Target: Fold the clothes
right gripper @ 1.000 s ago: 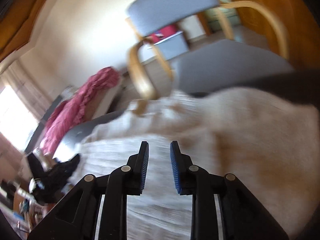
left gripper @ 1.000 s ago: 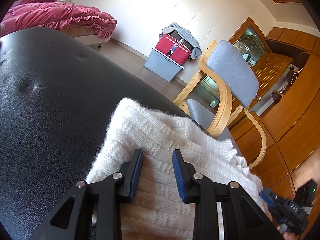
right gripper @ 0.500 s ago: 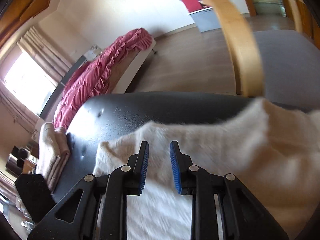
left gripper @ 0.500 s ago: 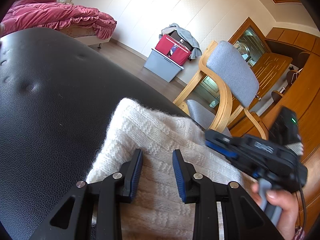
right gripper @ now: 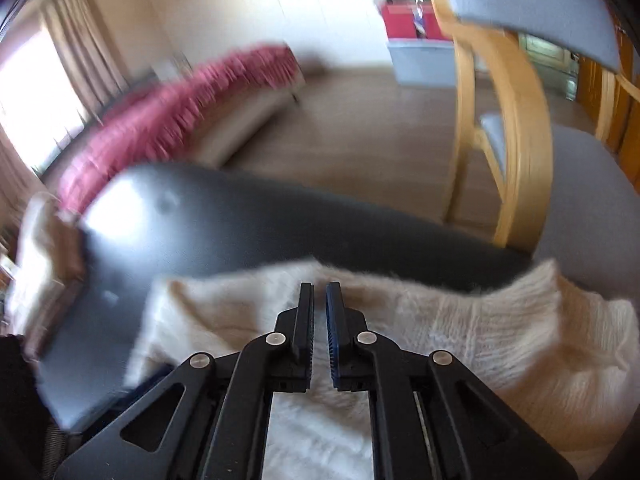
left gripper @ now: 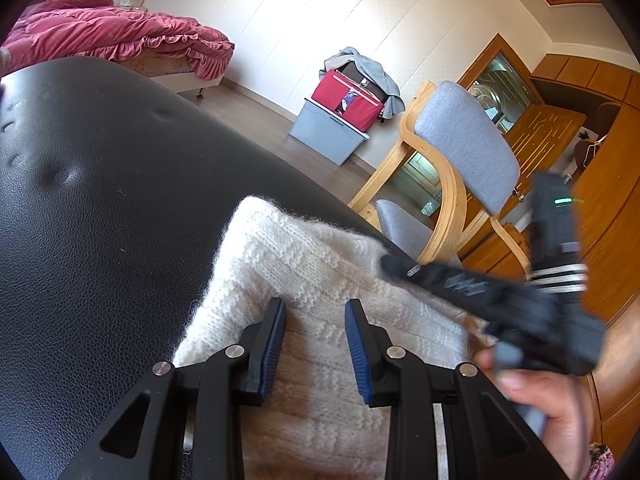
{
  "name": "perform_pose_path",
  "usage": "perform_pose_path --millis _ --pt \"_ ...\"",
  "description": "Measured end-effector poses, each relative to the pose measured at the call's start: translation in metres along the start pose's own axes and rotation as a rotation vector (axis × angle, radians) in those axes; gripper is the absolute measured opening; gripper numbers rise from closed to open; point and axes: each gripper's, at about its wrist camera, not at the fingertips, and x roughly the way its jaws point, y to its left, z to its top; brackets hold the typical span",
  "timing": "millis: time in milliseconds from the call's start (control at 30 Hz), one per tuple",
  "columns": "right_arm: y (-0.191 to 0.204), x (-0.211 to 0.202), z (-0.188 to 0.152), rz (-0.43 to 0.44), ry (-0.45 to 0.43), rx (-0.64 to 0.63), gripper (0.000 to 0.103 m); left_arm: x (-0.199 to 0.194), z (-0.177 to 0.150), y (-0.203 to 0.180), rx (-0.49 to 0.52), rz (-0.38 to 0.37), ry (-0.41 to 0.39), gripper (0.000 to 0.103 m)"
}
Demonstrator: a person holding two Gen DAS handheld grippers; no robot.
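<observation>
A white knitted sweater (left gripper: 296, 256) lies on a black leather surface (left gripper: 100, 200). My left gripper (left gripper: 314, 312) hovers open just above the sweater's near part, with only knit between its blue pads. From the right, a hand (left gripper: 552, 392) holds my right gripper (left gripper: 390, 264), whose tip reaches the sweater's far right edge. In the blurred right wrist view, the right gripper (right gripper: 320, 292) has its jaws nearly together over the sweater (right gripper: 500, 320) near its far edge, with a thin slit of knit between them.
A wooden chair with grey cushions (left gripper: 468, 148) stands just past the surface's far edge. A bed with a red quilt (left gripper: 112, 36) is at the back left. A grey bin with red bags (left gripper: 328, 132) sits by the wall. Folded cloth (right gripper: 36, 264) lies at the far left.
My right gripper swung in from the right to the sweater's far edge, and its jaws closed from open to nearly together. The left gripper stayed still and open.
</observation>
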Motion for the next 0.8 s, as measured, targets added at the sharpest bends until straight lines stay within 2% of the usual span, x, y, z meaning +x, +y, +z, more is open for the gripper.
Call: perform_pose_path --millis 100,233,400,500,567,667,700,733,800 --pt "-0.007 -0.005 0.0 -0.023 -0.017 0.04 0.006 0.001 0.001 0.002 -0.006 -0.014 -0.001 0.03" --pt "-0.022 -0.07 -0.029 0.067 -0.127 0.055 0.007 0.001 0.002 0.004 -0.015 -0.023 0.0 0.03" --pt "-0.052 -0.134 -0.091 -0.019 -0.148 0.072 0.008 -0.001 0.003 0.005 -0.025 -0.031 0.001 0.03" --pt "-0.085 -0.152 -0.128 -0.08 -0.123 0.141 0.008 -0.007 0.005 0.002 0.011 -0.024 0.031 0.03" --pt "-0.11 -0.156 -0.147 -0.081 -0.135 0.216 0.007 -0.012 0.007 -0.001 0.041 -0.018 0.056 0.03" --pt "-0.131 -0.178 -0.162 0.01 -0.172 0.372 0.008 -0.02 0.011 -0.004 0.087 -0.009 0.092 0.03" --pt "-0.129 -0.186 -0.164 0.021 -0.186 0.36 0.012 -0.026 0.011 -0.004 0.103 -0.013 0.099 0.031" --pt "-0.123 -0.194 -0.169 0.024 -0.19 0.333 0.022 -0.036 0.01 0.0 0.112 -0.028 0.104 0.031" --pt "-0.115 -0.209 -0.179 0.036 -0.191 0.285 0.035 -0.057 0.008 0.015 0.109 -0.063 0.126 0.032"
